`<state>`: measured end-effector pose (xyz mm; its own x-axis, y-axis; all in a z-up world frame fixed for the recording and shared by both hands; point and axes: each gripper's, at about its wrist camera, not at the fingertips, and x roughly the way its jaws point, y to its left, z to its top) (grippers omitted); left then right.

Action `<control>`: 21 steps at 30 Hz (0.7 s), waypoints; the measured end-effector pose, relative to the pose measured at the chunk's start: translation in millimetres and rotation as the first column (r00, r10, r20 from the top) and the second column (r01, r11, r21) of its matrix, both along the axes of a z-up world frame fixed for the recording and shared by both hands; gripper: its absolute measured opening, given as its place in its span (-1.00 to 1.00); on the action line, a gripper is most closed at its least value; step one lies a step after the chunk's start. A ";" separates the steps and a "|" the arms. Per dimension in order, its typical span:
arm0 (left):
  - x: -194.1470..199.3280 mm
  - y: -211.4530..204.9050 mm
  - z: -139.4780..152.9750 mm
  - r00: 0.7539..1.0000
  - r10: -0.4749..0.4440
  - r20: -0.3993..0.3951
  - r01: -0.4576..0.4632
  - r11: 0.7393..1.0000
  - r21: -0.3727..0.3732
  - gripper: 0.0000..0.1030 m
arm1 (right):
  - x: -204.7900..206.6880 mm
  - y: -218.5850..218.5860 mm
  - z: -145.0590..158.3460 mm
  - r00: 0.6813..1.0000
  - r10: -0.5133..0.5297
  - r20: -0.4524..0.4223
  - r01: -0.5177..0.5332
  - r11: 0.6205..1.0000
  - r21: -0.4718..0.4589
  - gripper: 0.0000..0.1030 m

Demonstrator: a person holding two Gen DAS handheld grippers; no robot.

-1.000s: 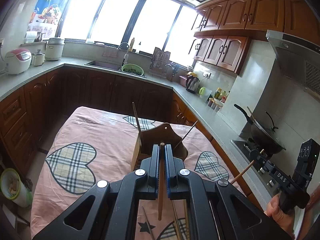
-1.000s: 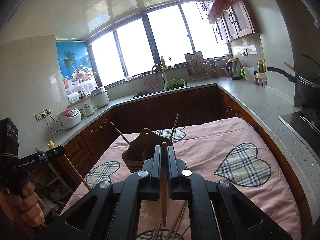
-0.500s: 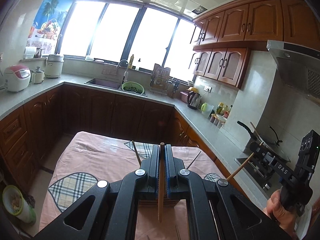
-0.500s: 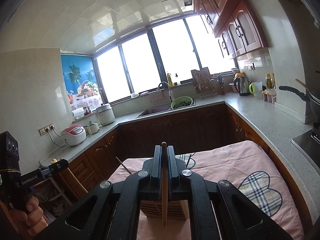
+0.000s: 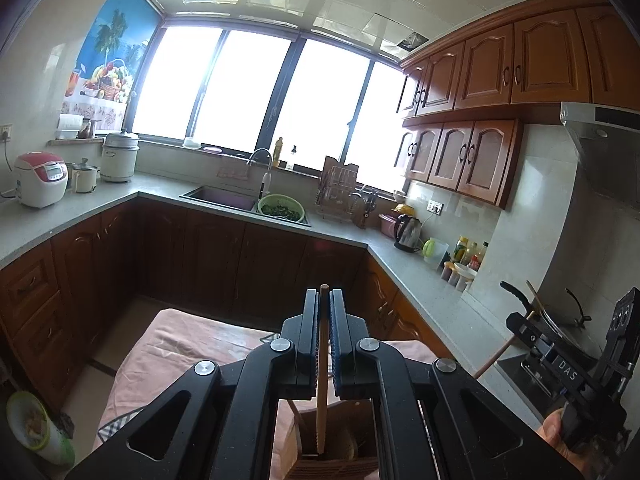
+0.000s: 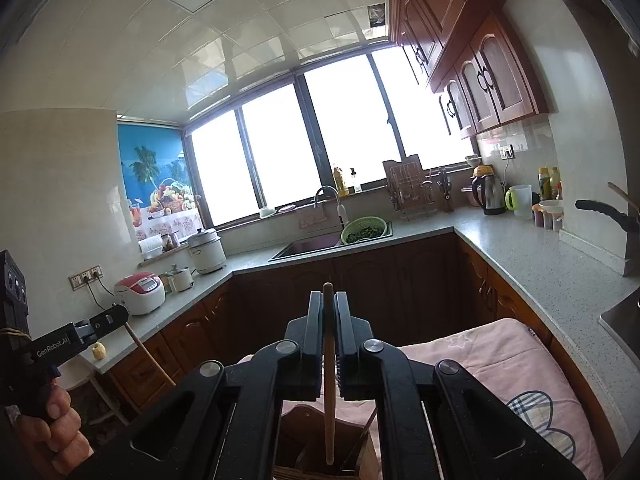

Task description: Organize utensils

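Nearest the left wrist camera, the left gripper has its fingers pressed together on a thin wooden chopstick, which stands nearly upright between them, its top poking just above the fingertips and its lower end hanging over the wooden utensil holder below. In the right wrist view the right gripper is likewise clamped on a second chopstick, which also points down toward the holder's open top. Whether either tip has actually entered a compartment cannot be told, since the gripper bodies hide most of the opening.

The holder sits on the surface covered with a pink cloth patterned with plaid hearts, toward its near edge. At least one other thin stick leans out of the holder on its right side in the right view, so some utensils appear to be stowed already.

As a judgement, the task is partway through: two chopsticks are gripped and lined up above the holder but not yet released. What remains is to lower each into the holder, open the fingers, and then collect anything loose on the cloth, which these views do not show.

Farther off, each gripper appears in the other's view, held in a hand. Beyond them run the grey counter, the sink and the bright windows.
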<state>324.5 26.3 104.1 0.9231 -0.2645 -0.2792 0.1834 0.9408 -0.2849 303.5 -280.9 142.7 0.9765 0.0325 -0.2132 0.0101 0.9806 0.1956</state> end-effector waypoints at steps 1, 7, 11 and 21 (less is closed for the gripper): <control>4.2 -1.0 -6.7 1.000 0.005 -0.008 -0.005 1.000 -0.002 -0.94 | 3.9 -0.6 -4.6 1.000 -0.001 -0.007 0.001 1.000 0.001 -0.92; 27.4 -21.0 -45.4 0.998 0.036 -0.060 -0.036 0.999 0.008 -0.94 | 26.9 -10.1 -42.7 0.997 -0.008 -0.073 0.011 0.999 0.039 -0.91; 48.0 -28.2 -68.6 0.992 0.033 -0.125 -0.035 0.999 -0.012 -0.94 | 35.6 -17.3 -68.7 0.992 -0.017 -0.121 0.026 0.997 0.069 -0.91; 87.6 -21.5 -88.2 0.979 0.032 -0.204 -0.034 0.999 -0.010 -0.92 | 47.0 -27.2 -108.6 0.979 -0.024 -0.201 0.049 0.992 0.120 -0.91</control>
